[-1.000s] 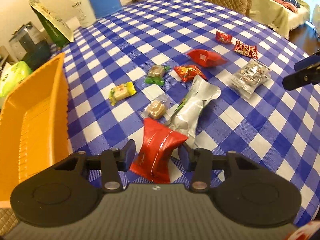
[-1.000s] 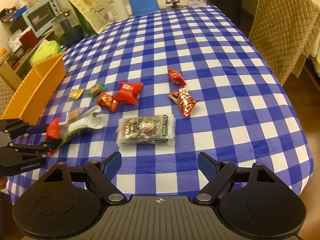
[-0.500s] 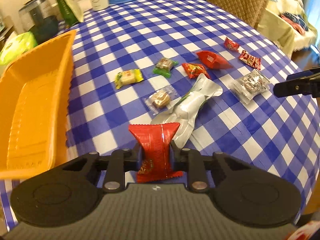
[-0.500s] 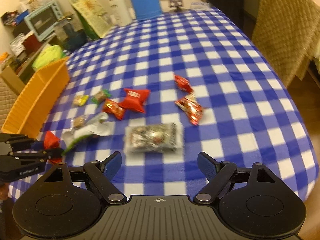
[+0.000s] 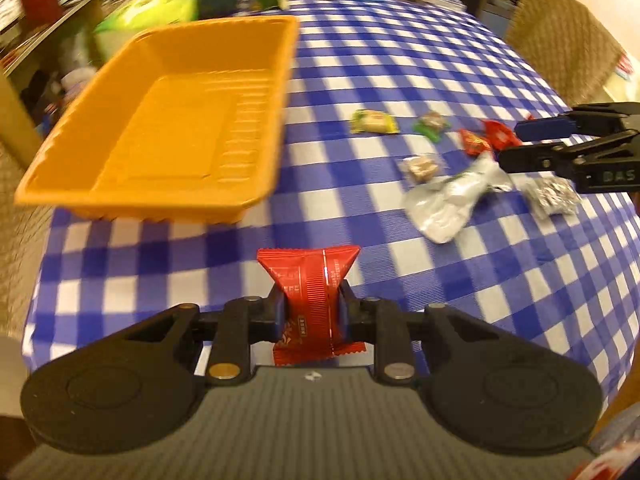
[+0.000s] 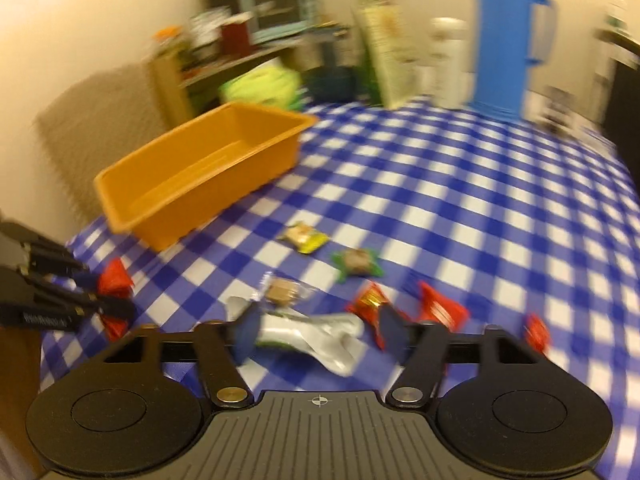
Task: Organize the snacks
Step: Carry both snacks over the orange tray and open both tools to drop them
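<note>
**Legible text in the two wrist views**

The right tongs (image 5: pixel 520 144) bear the raised letters "DAS" on their black body. Print on the red snack packet (image 5: pixel 310 296) and lettering on the left tongs (image 6: pixel 108 298) stay unreadable.

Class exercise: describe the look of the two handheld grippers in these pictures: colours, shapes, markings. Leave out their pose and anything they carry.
Both are matte black plastic. The left gripper has two round discs flanking a grey ribbed centre panel, silver pivot pins, linked finger arms and blue fingertip pads. The right gripper is built the same, with a small crosshair mark on its ribbed panel. Pale lettering runs along each gripper's side; it is too blurred to read fully.
</note>
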`<move>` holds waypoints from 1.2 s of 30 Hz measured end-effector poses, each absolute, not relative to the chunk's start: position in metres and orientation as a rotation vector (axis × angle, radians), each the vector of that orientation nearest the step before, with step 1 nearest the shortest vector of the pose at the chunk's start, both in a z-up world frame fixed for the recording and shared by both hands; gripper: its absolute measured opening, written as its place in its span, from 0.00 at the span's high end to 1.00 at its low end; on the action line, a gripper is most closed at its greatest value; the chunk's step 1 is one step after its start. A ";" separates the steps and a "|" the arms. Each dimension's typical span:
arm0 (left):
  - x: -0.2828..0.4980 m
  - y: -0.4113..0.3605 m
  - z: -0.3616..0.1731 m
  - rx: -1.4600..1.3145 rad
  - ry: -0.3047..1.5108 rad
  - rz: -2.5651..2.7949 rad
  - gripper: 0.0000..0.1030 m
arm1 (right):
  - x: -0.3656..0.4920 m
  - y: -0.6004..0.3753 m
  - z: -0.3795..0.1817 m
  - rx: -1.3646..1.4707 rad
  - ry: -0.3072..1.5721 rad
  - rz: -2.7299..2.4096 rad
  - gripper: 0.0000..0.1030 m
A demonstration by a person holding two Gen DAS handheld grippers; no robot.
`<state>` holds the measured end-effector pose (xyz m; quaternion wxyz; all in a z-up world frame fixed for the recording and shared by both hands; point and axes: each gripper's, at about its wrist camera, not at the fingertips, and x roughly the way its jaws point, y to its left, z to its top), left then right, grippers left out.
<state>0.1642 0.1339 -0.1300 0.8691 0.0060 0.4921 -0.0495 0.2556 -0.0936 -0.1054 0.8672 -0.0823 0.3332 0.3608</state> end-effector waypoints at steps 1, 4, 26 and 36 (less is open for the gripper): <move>0.162 0.139 -0.130 0.003 1.030 -0.086 0.78 | 0.259 -0.085 -0.108 -0.204 0.689 0.779 0.45; 0.158 0.152 -0.127 -0.024 1.030 -0.042 0.78 | 0.273 -0.068 -0.115 -0.293 0.690 0.853 0.53; 0.136 0.206 -0.126 -0.138 1.048 0.107 0.78 | 0.298 -0.008 -0.149 -0.704 0.750 1.110 0.80; 0.138 0.225 -0.109 -0.140 1.020 0.131 0.78 | 0.293 -0.012 -0.136 -0.509 0.807 1.017 0.80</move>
